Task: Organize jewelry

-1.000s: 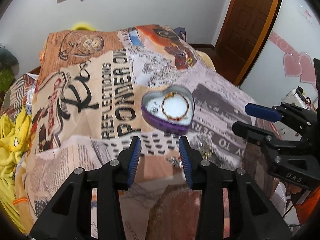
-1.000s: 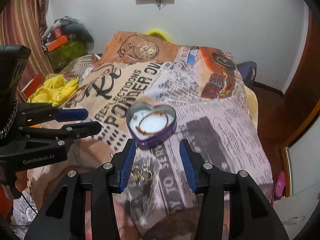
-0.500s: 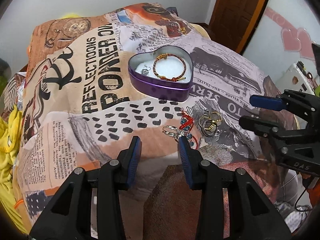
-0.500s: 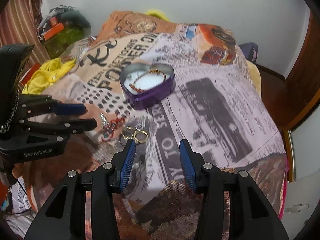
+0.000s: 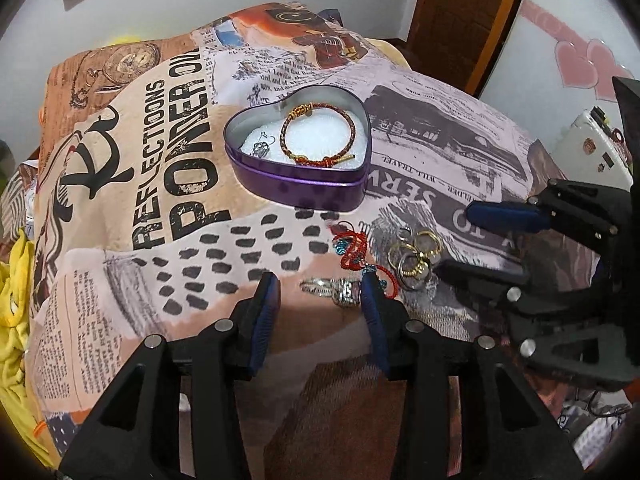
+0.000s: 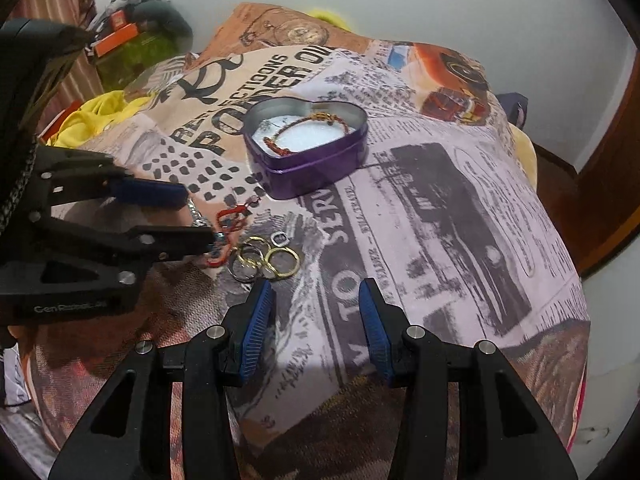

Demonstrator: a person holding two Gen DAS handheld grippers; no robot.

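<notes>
A purple heart-shaped tin [image 5: 304, 190] [image 6: 316, 172] sits on the printed bedspread. It holds a red-and-gold bracelet [image 5: 318, 136] [image 6: 298, 130] and a small silver piece [image 5: 261, 147]. In front of it lie a red cord charm [image 5: 354, 250] [image 6: 230, 220], a silver ring [image 5: 340, 289] and a cluster of gold and silver rings [image 5: 414, 258] [image 6: 266, 258]. My left gripper [image 5: 322, 286] is open, its fingers on either side of the silver ring. My right gripper [image 6: 316, 294] is open and empty, just right of the ring cluster.
The bedspread [image 6: 460, 216] drapes over a raised surface that drops away at the near edge and at the right. Yellow cloth [image 6: 96, 114] lies at the left. A wooden door [image 5: 460, 12] stands at the back right.
Both grippers have moved forward and down toward the loose jewelry. The silver ring now lies between my left fingers. The ring cluster is closer to my right gripper.
</notes>
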